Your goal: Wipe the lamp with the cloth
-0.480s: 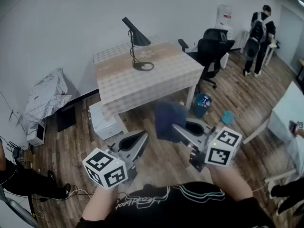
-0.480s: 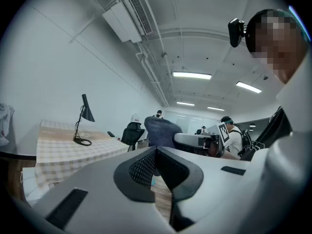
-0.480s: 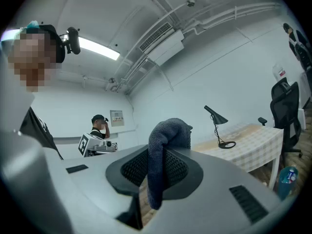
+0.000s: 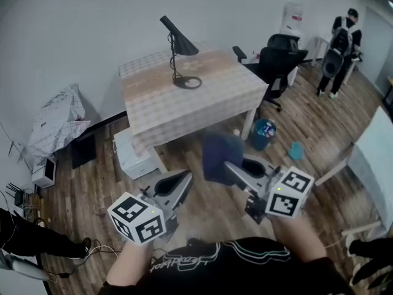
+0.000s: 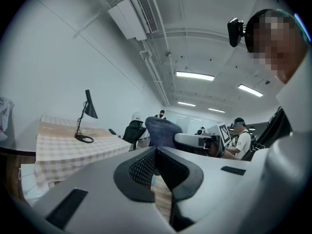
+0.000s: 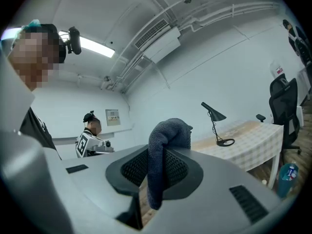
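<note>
A black desk lamp (image 4: 178, 49) with a cone shade and ring base stands on the checked table (image 4: 202, 103) ahead of me; it also shows in the left gripper view as the lamp (image 5: 86, 115) and in the right gripper view as the lamp (image 6: 216, 122). My right gripper (image 4: 226, 165) is shut on a dark blue cloth (image 4: 220, 155), which bulges above the jaws as the cloth (image 6: 165, 152). My left gripper (image 4: 184, 178) is shut with nothing in it. Both grippers hang over the floor, well short of the table.
A black office chair (image 4: 279, 57) stands right of the table, a blue bin (image 4: 263, 134) by its leg. A white box (image 4: 132, 155) sits under the table's near edge. A person (image 4: 339, 48) stands far right. A covered heap (image 4: 55, 125) lies at left.
The view has shifted slightly; the table and lamp sit a touch higher and further right. Both grippers hold the same pose, the cloth still gripped.
</note>
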### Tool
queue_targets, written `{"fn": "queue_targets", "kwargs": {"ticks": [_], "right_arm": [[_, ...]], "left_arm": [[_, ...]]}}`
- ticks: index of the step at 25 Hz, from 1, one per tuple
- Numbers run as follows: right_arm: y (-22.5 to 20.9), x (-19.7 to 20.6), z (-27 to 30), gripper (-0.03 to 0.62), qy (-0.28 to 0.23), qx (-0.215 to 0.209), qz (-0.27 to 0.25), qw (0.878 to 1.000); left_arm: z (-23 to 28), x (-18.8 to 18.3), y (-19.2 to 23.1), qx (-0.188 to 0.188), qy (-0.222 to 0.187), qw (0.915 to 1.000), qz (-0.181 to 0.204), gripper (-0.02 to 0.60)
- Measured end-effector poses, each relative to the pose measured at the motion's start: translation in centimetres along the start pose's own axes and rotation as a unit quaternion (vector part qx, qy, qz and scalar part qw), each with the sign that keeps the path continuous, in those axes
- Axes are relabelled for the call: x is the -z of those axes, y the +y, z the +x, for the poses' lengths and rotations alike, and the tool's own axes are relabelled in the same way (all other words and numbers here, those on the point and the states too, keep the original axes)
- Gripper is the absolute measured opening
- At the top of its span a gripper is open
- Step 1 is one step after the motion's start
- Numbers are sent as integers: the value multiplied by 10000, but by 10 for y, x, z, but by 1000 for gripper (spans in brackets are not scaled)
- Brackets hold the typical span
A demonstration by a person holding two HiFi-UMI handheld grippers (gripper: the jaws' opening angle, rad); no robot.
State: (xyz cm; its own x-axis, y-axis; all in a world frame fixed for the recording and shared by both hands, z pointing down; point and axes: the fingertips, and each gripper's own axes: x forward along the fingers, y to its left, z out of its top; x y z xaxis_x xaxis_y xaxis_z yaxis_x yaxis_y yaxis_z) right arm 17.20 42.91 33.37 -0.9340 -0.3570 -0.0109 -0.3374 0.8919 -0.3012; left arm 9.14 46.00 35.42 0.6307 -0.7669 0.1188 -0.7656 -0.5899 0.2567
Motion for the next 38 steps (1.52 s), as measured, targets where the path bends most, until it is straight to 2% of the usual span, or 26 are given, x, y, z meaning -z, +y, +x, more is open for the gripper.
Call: {"fn": "queue_targets", "kwargs": {"ticks": [5, 13, 21, 27, 38], "right_arm": [[-16, -3, 48, 61, 93, 174, 34, 9998], [-55, -9, 138, 61, 164, 520, -106, 9985], [-88, -29, 190, 61, 224, 892, -691, 9934], [-145, -36, 209, 61, 323, 925, -644, 9931], [-312, -76, 268, 61, 613, 762, -702, 9927]], "left_arm": [[-2, -11, 49, 84, 82, 9998, -151, 0], [-4, -33, 152, 166, 171, 9993, -281, 0], [10, -57, 224, 183, 138, 9994, -252, 0], [58, -66, 258, 212, 164, 9993, -266, 0], [201, -108, 359, -170, 260, 9992, -254, 0]]}}
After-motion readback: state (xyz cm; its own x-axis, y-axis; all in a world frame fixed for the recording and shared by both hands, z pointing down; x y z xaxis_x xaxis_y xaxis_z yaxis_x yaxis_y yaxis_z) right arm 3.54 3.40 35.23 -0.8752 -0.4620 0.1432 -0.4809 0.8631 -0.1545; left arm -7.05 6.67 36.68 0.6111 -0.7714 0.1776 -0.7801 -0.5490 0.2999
